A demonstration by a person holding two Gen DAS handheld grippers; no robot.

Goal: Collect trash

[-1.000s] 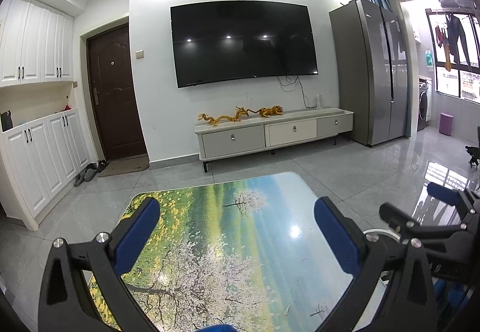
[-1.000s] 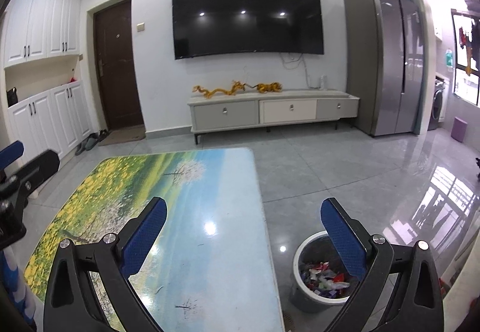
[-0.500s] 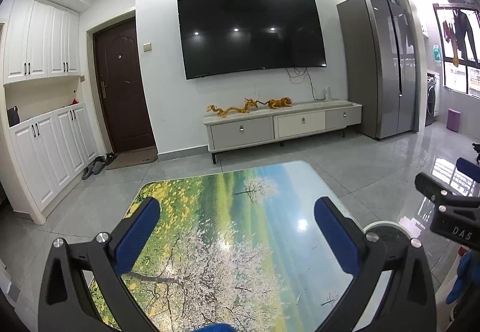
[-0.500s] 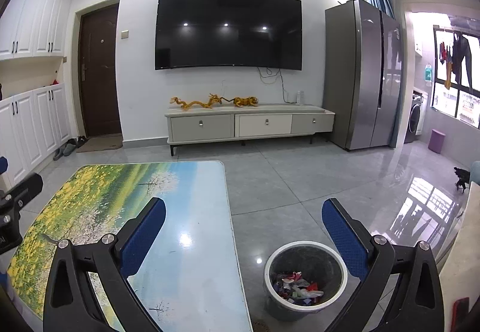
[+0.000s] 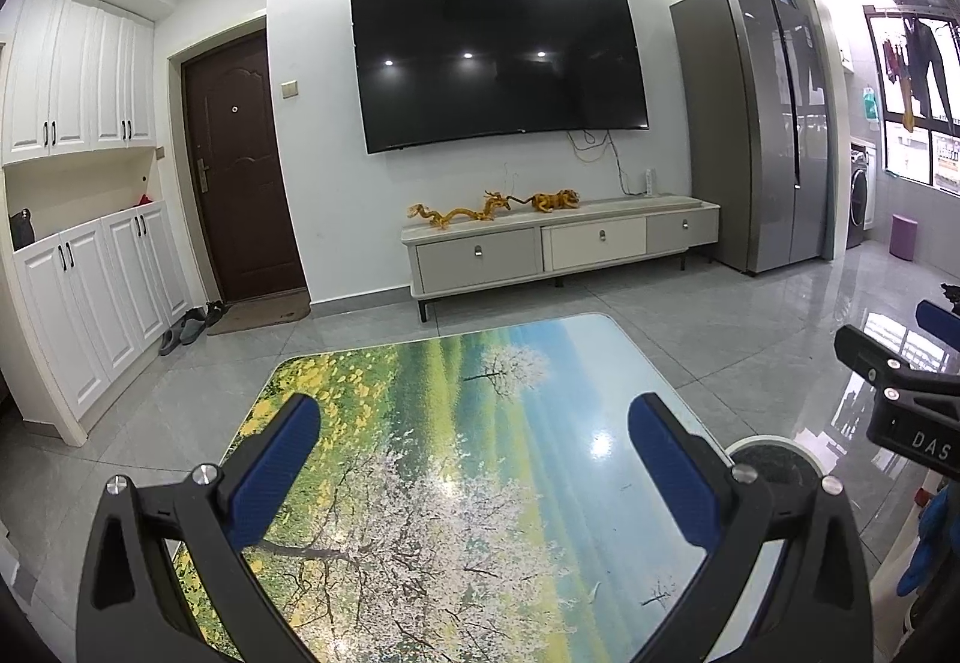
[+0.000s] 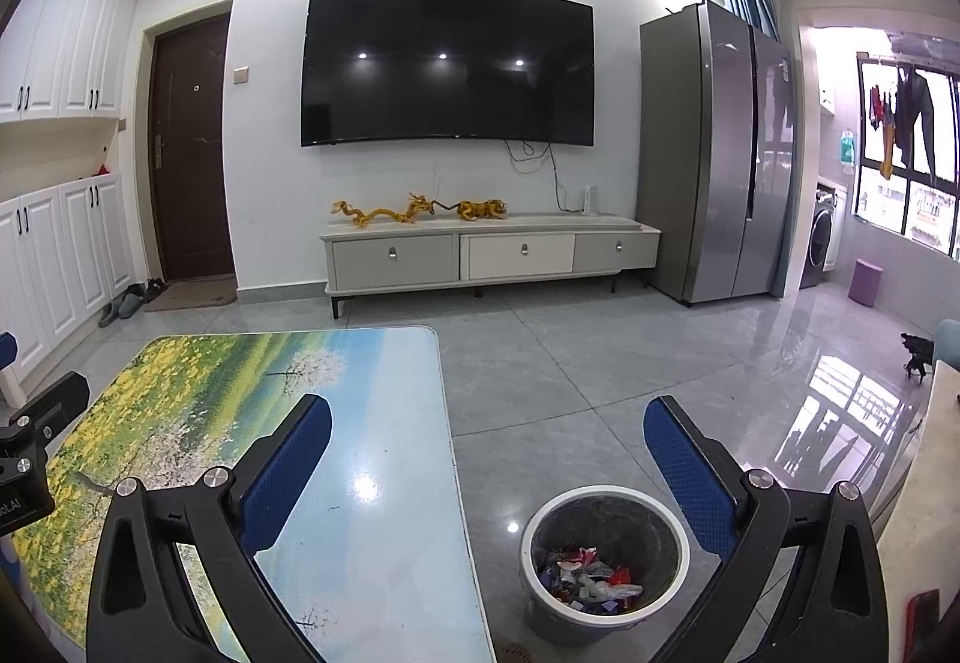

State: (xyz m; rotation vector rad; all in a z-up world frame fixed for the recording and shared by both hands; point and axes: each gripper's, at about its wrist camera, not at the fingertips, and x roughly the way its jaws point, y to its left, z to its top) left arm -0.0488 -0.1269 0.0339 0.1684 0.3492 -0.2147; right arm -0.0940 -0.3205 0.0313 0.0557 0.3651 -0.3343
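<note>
A grey trash bin [image 6: 605, 561] with a white rim stands on the floor right of the low table [image 6: 372, 483]. It holds several crumpled colourful wrappers [image 6: 591, 582]. My right gripper [image 6: 487, 459] is open and empty, held above the table's right edge and the bin. My left gripper [image 5: 474, 456] is open and empty above the table top [image 5: 456, 483], which bears a printed landscape picture. The bin's rim [image 5: 774, 450] shows behind the left gripper's right finger. The right gripper [image 5: 900, 393] shows at the right edge of the left wrist view.
A TV [image 6: 447, 63] hangs over a low cabinet [image 6: 492, 255] on the far wall. A fridge [image 6: 714, 153] stands at the right, white cupboards [image 6: 54, 219] and a door [image 6: 189, 153] at the left. Glossy tiled floor [image 6: 600, 363] lies between.
Both grippers have tilted up and shifted; the right one has swung right, bringing the bin more into view. Both stay open and empty.
</note>
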